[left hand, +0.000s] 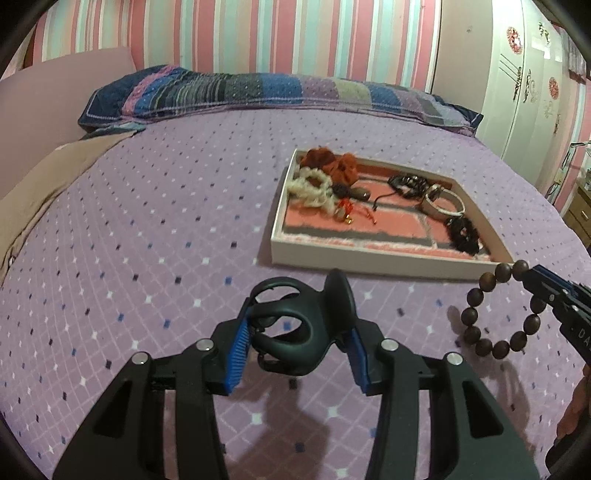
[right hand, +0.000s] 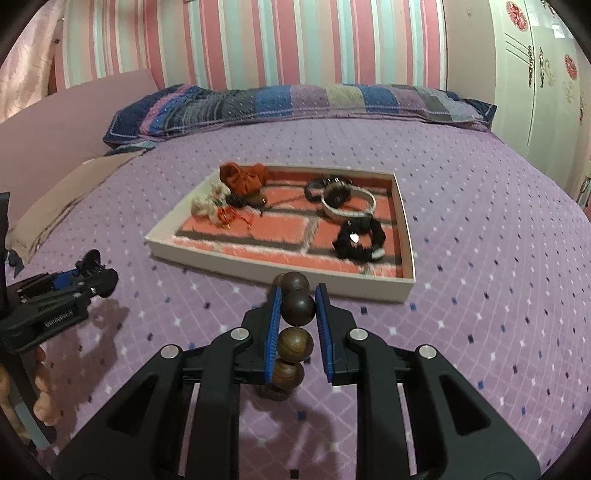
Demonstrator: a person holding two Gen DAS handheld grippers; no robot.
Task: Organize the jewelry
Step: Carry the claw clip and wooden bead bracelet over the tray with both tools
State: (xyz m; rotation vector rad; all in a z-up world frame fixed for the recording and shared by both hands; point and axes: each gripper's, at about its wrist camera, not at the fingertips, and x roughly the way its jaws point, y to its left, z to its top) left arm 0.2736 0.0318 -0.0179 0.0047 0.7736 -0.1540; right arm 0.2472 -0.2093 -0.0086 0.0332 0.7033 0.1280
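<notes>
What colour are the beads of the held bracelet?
Dark brown beads; right wrist view shows them best.

In front of me is a bed [left hand: 166,221] under a lilac cover dotted with small diamonds. A patchwork pillow [left hand: 266,92] in blues and purples lies along its far edge. The wall [left hand: 258,33] behind has pink, white and mint stripes, and a white wardrobe [left hand: 524,81] with floral decals stands at right.
</notes>
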